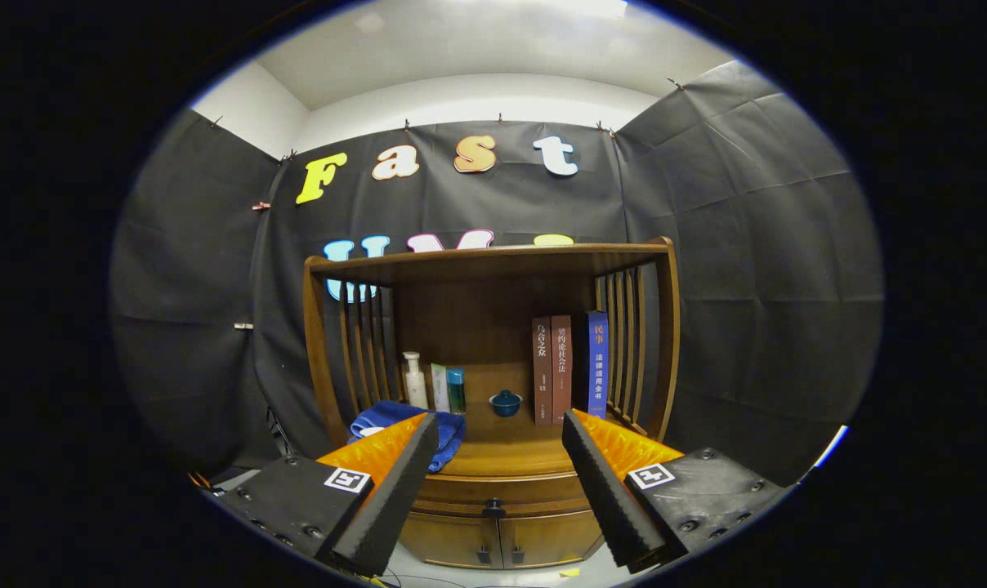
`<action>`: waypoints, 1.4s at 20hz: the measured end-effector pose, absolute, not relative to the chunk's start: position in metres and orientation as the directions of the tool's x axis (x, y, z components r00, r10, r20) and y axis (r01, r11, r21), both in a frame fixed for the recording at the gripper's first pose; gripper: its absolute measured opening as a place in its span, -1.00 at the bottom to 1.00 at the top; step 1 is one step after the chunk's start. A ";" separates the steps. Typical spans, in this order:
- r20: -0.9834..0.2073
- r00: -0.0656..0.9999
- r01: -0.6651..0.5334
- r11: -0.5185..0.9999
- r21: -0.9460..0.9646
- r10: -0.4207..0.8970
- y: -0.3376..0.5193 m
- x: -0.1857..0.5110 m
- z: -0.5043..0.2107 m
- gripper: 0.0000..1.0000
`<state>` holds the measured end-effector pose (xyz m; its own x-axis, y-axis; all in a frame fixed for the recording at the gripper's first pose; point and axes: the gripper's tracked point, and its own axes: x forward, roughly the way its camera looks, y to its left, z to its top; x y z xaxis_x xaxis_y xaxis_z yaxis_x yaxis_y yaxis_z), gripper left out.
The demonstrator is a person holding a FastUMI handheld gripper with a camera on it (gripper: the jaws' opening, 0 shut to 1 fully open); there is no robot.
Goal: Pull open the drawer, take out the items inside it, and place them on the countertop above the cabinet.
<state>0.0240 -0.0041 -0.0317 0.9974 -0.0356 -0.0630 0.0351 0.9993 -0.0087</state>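
Observation:
A wooden cabinet [493, 482] stands ahead of me against the booth wall. Its drawer [461, 496] is closed, with a small dark knob [493, 508] on its front, seen low between my fingers. Above the drawer lies the wooden countertop [506, 453], under a slatted shelf frame. My gripper [500, 429] is open, held back from the cabinet, with nothing between its black-padded fingers [399, 482]. What the drawer holds is hidden.
On the countertop lie a blue cloth [453, 429] at the left, a white bottle [414, 381], a green box and teal bottle [456, 390], a small blue lidded bowl [506, 402] and three upright books [563, 367]. Two small doors [502, 539] sit below the drawer.

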 end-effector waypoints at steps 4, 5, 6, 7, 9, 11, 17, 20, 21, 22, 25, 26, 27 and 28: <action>-0.090 0.995 0.031 0.999 -0.013 -0.032 -0.004 0.035 -0.060 0.98; -0.094 0.995 0.027 1.000 -0.012 -0.028 -0.003 0.038 -0.067 0.98; -0.100 0.995 0.023 1.000 -0.010 -0.024 -0.002 0.042 -0.077 0.98; -0.111 0.994 0.021 1.000 -0.010 -0.022 -0.001 0.046 -0.088 0.98; -0.146 0.989 0.021 1.000 -0.009 -0.022 -0.001 0.055 -0.113 0.98; -0.182 0.983 0.020 1.000 0.006 -0.019 -0.002 0.063 -0.137 0.98; -0.269 0.963 0.027 0.999 0.016 -0.022 -0.004 0.091 -0.204 0.98; -0.323 0.946 0.026 1.000 0.008 -0.022 -0.003 0.103 -0.237 0.98; -0.340 0.940 0.030 1.000 0.008 -0.026 -0.004 0.108 -0.247 0.98; -0.354 0.935 0.033 0.999 0.013 -0.027 -0.004 0.112 -0.257 0.98; -0.402 0.915 0.051 0.998 0.032 -0.034 -0.008 0.120 -0.288 0.96; -0.416 0.908 0.057 0.998 0.031 -0.039 -0.009 0.124 -0.297 0.96; -0.428 0.903 0.063 0.998 0.029 -0.044 -0.010 0.128 -0.306 0.96; -0.442 0.896 0.063 0.998 0.031 -0.043 -0.012 0.131 -0.315 0.96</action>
<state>0.1309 -0.0120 -0.3151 0.8961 -0.0430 -0.4418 0.0631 0.9975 0.0309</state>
